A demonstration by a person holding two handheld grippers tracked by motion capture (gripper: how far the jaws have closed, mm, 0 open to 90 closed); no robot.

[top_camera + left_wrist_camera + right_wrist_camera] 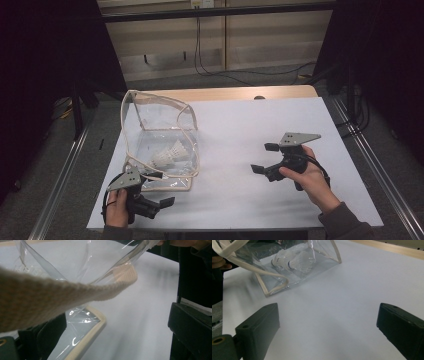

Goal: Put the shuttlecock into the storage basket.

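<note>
Clear bag (pixel 159 132) standing at left of white table (pixel 260 130), two shuttlecocks (pixel 295 261) lying inside. Left gripper (pixel 152 190) at bag's near edge, jaws spread, woven strap (pixel 57 297) draped between them. Right gripper (pixel 264 157) resting well apart, wide open, empty.

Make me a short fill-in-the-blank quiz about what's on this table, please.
1. Inside the clear bag lies a white ____.
2. The right gripper hovers over the white table with its jaws ____.
3. The bag sits nearer the ____ gripper.
4. The bag's beige strap passes between the jaws of the ____ gripper.

Missing words: shuttlecock; open; left; left
</note>
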